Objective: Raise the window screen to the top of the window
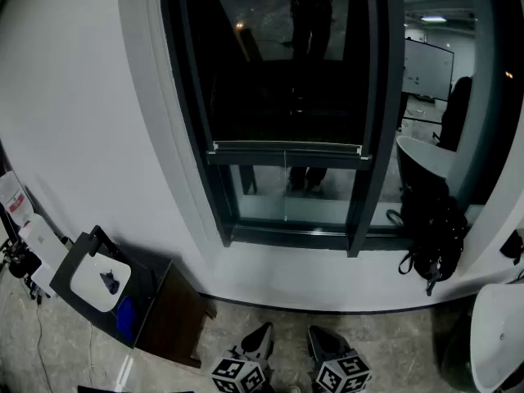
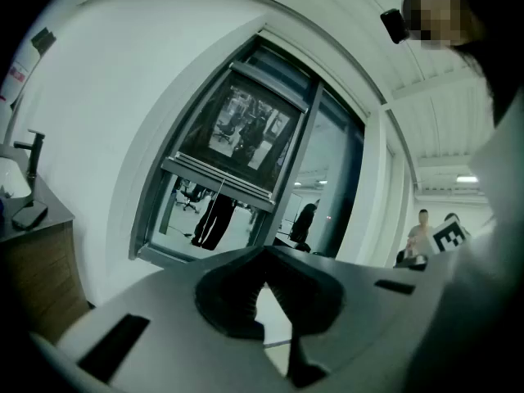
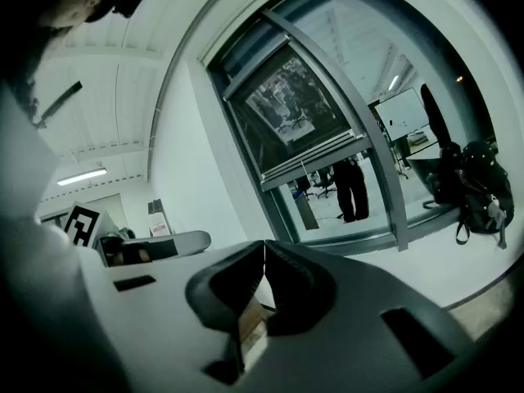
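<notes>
Both tools were closed on nothing, tips touching: left tool (image 2: 264, 256), right tool (image 3: 264, 248), hanging low and well short of the window (image 1: 372, 137). The screen (image 1: 286, 72) had its bottom bar (image 1: 285, 151) sitting low in the frame, with clear glass under it. I'd guess it's light, with floppy mesh and a stiff bar, so I'd pinch the bar mid-span or the cord (image 2: 219, 196). Only the gripper views showed the jaws meeting. The backpack (image 1: 432, 228) never showed in the left one.
</notes>
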A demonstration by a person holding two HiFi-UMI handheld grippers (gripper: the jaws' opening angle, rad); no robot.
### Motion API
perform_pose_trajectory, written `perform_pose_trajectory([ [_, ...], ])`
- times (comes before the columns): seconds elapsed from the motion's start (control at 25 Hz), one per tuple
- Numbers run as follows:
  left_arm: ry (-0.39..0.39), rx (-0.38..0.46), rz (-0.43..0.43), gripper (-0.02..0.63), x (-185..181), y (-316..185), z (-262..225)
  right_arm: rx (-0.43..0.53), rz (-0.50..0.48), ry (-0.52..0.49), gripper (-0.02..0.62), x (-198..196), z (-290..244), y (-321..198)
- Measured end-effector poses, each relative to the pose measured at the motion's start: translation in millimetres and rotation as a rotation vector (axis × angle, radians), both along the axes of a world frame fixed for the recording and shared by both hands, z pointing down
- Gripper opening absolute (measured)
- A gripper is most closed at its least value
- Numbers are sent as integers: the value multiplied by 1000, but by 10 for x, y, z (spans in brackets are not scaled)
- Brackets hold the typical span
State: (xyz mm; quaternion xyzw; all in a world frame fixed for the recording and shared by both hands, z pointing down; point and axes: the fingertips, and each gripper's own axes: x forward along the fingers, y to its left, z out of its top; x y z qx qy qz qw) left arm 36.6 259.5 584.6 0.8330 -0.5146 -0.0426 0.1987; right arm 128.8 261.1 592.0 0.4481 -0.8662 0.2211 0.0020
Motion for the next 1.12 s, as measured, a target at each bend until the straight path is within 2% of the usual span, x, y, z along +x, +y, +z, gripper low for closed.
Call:
perform_pose_trajectory([
  [0.36, 24, -25, -18, 0, -7, -595, 36, 3, 9, 18, 11, 106, 84, -542],
  [0.64, 72, -23, 51, 0, -156, -1406, 104, 15, 31, 29, 11, -66, 85, -1298],
  [0.76, 18, 2, 77, 0, -289, -1843, 56, 18, 56, 3, 11, -230, 12, -1740],
  [0.92, -91, 35, 174, 0, -451, -2377, -73, 19, 73, -26, 11, -518, -79, -2352],
  [1.12, -73, 37, 219, 0, -777, -3030, -109, 52, 73, -9, 11, -905, -17, -3012],
])
